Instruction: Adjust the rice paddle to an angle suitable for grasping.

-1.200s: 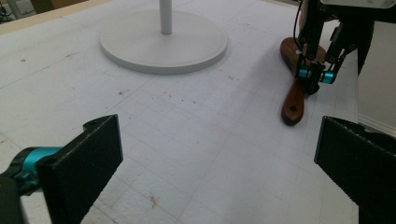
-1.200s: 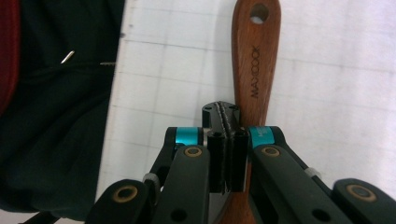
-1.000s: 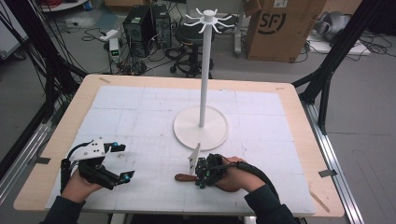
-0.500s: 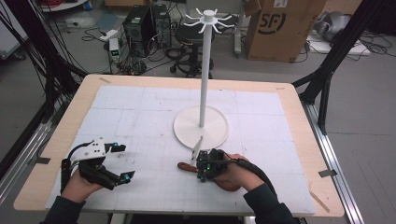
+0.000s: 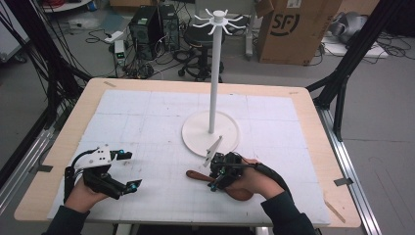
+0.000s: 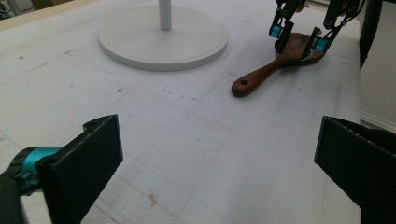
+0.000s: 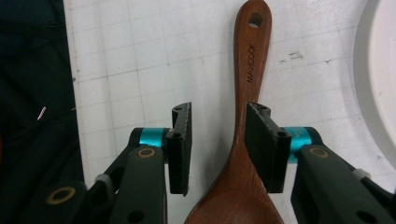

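Right gripper point(image 7: 218, 149) points down over the wooden spoon point(image 7: 247, 93), jaws just opened, straddling its neck. Left gripper point(image 6: 215, 163) rests level at near left, jaws apart.

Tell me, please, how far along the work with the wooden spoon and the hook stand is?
Early. Nothing is hung: the hook stand is bare. In hand: the right gripper sits over the wooden spoon, which lies flat on the table; its jaws have just been opening and straddle the neck without clamping. The left gripper waits open. Left: grasp, lift, hang.
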### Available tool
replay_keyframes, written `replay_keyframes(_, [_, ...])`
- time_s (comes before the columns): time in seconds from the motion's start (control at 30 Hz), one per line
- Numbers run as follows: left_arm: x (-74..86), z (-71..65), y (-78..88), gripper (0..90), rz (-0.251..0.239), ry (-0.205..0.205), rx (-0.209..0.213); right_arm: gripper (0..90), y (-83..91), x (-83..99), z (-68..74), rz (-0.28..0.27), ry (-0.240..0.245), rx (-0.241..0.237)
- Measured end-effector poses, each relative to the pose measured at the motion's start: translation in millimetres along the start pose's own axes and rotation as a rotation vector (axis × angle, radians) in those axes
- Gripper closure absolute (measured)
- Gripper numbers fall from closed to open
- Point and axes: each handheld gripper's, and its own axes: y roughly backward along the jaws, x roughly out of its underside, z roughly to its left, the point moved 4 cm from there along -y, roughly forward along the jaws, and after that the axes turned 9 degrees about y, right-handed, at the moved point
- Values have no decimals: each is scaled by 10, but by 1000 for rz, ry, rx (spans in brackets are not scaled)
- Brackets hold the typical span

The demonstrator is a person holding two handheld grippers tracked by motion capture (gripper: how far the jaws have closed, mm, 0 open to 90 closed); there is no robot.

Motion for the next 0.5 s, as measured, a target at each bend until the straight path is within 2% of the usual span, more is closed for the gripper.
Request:
replay_keyframes(0.17, [-1,2,2,16,0,0,-1,463,39,-1,-21,1,-20,8])
replay_keyframes(0.3, [1,0,0,17,1,0,1,421,64,12,-63,-10,-22,-4])
replay_keyframes(0.33, [0,1,1,17,-1,0,0,428,61,18,-63,-16,-19,-27])
replay_keyframes(0.43, [-1,3,-1,17,-2,4,-1,333,42,15,-46,-13,1,-49])
replay_keyframes(0.5, [2,0,-4,17,0,5,1,198,20,11,-25,-12,6,-47])
